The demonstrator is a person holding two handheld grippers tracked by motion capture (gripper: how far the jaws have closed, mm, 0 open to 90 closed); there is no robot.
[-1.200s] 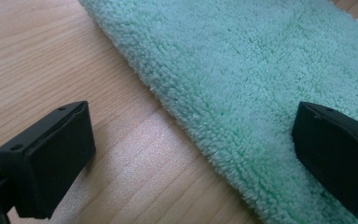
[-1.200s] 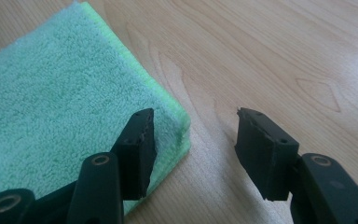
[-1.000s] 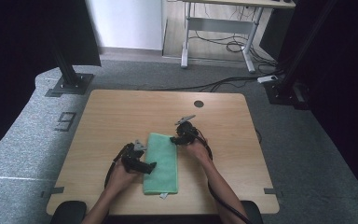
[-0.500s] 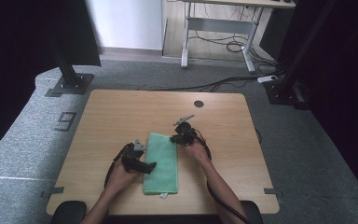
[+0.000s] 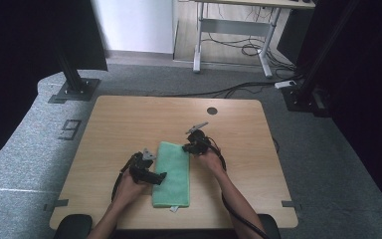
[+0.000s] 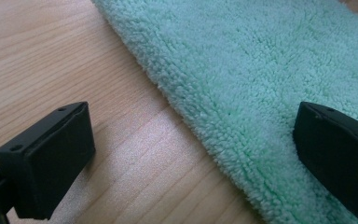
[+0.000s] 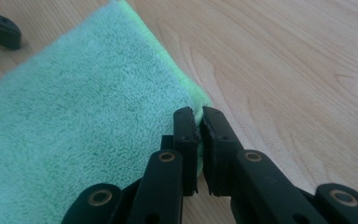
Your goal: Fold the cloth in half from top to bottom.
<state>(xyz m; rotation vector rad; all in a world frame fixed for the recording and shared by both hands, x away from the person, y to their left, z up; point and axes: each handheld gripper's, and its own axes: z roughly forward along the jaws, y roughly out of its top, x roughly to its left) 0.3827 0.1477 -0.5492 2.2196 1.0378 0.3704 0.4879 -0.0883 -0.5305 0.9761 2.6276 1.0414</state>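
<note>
Wood table [image 5: 129, 124]; right tongs [image 7: 199, 122] pinch towel [image 5: 172, 172] corner.

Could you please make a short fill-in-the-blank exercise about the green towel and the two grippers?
1. The towel lies folded on a ____ table.
2. The right gripper is ____ on the towel's edge.
3. The left gripper stands ____, one finger over the towel and one over the table.
4. The colour of the towel is ____.

Missing words: wooden; shut; open; green

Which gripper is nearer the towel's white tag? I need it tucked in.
Left. The left gripper straddles the towel's left edge, close above the tag; the right gripper pinches the far corner.
</note>
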